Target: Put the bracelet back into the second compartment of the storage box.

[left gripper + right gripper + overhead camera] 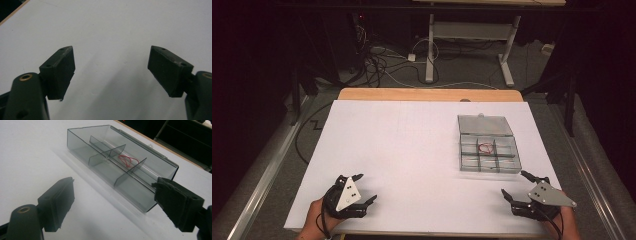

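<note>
Clear compartment box (pixel 488 145) is set near the tabletop's (pixel 402 150) right edge, lid open, red band (pixel 485 148) in a middle cell. Left hand-held gripper (pixel 360 189) and right hand-held gripper (pixel 515 184) are held released, empty, at the near corners.

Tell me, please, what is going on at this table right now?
A person holds the left gripper and the right gripper, both open and empty, near the front edge of the white table. Just beyond the right one sits a clear grey plastic compartment box with its lid open and a red rubber band in one middle compartment. Nothing is grasped yet.
</note>
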Available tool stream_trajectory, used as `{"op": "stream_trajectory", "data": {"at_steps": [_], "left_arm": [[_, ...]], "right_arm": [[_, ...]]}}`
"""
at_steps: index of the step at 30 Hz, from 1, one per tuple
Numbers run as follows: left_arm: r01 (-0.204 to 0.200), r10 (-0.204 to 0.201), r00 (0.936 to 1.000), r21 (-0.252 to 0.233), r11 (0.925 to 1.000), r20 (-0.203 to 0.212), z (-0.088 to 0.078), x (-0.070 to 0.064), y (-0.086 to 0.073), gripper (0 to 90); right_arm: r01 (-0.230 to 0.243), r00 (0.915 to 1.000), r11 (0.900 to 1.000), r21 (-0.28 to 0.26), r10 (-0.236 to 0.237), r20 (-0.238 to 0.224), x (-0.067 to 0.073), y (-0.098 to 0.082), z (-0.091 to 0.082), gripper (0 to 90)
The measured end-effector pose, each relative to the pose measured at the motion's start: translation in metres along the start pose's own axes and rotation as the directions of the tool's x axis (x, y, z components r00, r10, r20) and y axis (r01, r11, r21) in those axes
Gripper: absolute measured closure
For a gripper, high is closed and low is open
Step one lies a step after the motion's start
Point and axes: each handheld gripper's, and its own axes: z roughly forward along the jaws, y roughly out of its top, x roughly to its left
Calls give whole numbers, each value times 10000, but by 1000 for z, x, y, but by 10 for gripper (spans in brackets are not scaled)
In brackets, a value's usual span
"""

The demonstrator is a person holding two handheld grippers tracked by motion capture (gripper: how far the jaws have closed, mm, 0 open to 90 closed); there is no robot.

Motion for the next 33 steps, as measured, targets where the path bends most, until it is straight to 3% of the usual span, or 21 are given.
{"op": "stream_trajectory", "data": {"at_steps": [33], "left_arm": [[-33, 33, 10000, 94, 10000, 12, 2, 0, 1, 209]], "right_arm": [[87, 9999, 9999, 95, -88, 78, -4, -2, 1, 178]]}}
